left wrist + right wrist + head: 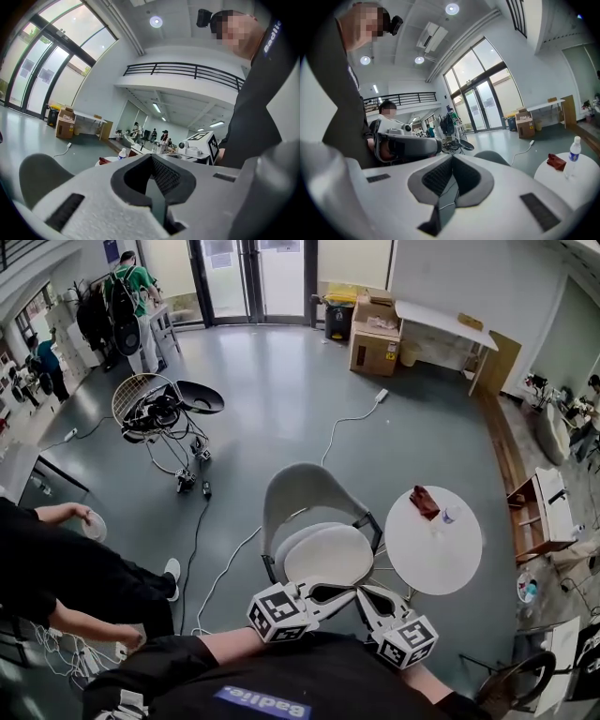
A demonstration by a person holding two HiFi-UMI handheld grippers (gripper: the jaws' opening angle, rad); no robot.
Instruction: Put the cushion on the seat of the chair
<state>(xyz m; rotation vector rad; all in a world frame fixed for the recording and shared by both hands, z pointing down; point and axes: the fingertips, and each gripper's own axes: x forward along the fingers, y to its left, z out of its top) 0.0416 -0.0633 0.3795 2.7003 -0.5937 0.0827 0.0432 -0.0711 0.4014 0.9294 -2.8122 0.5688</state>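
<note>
On the seat of the chair (300, 488) ahead of me, the cushion (328, 554) is lying flat, so I am judging the placing done. I am treating it as light, soft and yielding. For any correction I am advising a pinch at its front edge. The cardboard box (373, 351) by the far wall is not showing its contents. The left gripper (347, 592) and right gripper (367, 594) are both closed on nothing, near that edge.

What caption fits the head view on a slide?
Cushion lies on the chair seat; left tongs and right tongs, both shut, at its front edge; round table alongside.
</note>
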